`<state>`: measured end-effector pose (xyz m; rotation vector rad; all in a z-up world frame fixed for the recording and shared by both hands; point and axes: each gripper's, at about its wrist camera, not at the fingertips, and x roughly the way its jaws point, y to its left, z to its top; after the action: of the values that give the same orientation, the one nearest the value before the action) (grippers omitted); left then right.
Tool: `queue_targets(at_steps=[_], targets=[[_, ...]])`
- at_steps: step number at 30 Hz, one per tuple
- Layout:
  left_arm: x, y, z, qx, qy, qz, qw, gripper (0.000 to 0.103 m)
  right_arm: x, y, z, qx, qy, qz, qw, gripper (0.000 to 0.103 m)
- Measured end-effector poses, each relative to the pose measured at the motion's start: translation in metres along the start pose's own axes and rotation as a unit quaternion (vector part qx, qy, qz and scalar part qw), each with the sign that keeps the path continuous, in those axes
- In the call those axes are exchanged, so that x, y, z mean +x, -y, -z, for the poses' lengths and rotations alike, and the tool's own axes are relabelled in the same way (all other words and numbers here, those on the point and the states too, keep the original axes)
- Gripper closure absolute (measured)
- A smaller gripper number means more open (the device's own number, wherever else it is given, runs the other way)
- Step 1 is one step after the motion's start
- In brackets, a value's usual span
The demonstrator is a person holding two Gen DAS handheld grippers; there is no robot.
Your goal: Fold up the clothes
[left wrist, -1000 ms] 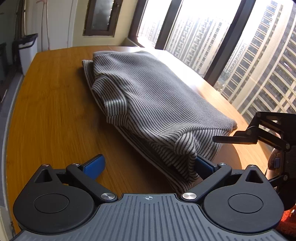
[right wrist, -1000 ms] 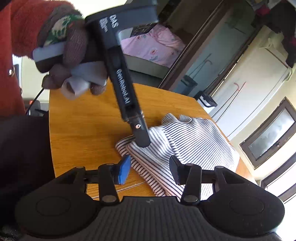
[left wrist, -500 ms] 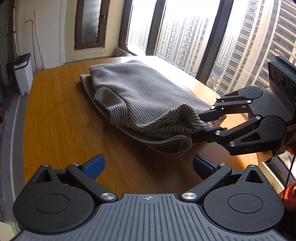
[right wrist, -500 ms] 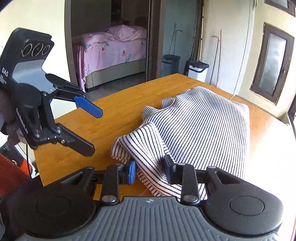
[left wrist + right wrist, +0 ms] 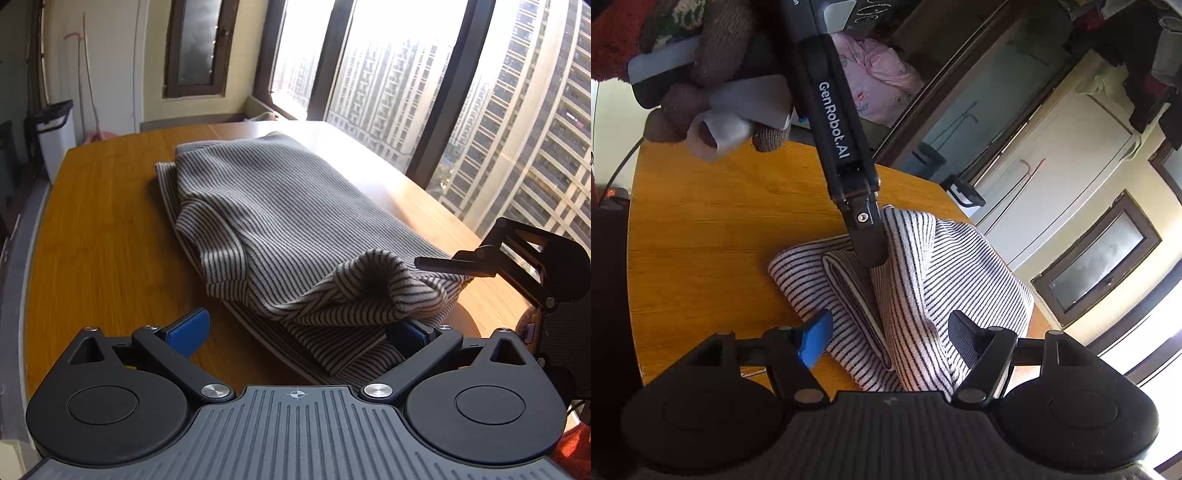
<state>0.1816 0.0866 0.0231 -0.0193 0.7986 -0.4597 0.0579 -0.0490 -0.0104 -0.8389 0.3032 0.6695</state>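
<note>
We are looking at the grey-and-white striped knit garment (image 5: 280, 229), which is lying partly folded on the orange wooden surface (image 5: 99, 236), with its near corner bunched up in a loose roll. Our left gripper (image 5: 295, 332) is standing wide apart around this near edge, and it is not holding any cloth. Our right gripper (image 5: 886, 332) is also standing apart, low over the same end of the garment, and it is gripping nothing. We are judging that the danger is in the closing: if one gripper is pinching only the top layer of the roll, the lower layers are going to stay on the surface and the fold is coming out crooked. Because both grippers are working close together, they are also risking to bump or to pull against each other.
</note>
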Motion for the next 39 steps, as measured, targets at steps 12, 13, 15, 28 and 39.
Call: queue_targets(at_steps=[12, 13, 15, 28, 39], targets=[[-0.019, -0.016, 0.011, -0.027, 0.004, -0.001, 0.9996, 0.000, -0.011, -0.003, -0.018, -0.013, 0.021, -0.052, 0.998, 0.031], [-0.022, -0.019, 0.012, -0.028, 0.006, -0.002, 0.9996, 0.000, -0.014, -0.004, -0.019, -0.011, 0.026, -0.052, 0.998, 0.031], [-0.029, -0.023, 0.013, -0.031, 0.011, -0.005, 0.9995, 0.000, -0.016, -0.001, -0.024, 0.012, 0.039, -0.048, 0.998, 0.043], [-0.053, -0.034, 0.014, -0.039, 0.032, -0.025, 0.9984, 0.000, -0.011, 0.002, -0.017, 0.091, 0.000, -0.134, 0.987, 0.067], [-0.044, -0.016, 0.024, 0.005, 0.004, -0.009, 0.9999, 0.000, 0.005, -0.023, -0.013, -0.004, -0.001, -0.057, 0.998, 0.067]])
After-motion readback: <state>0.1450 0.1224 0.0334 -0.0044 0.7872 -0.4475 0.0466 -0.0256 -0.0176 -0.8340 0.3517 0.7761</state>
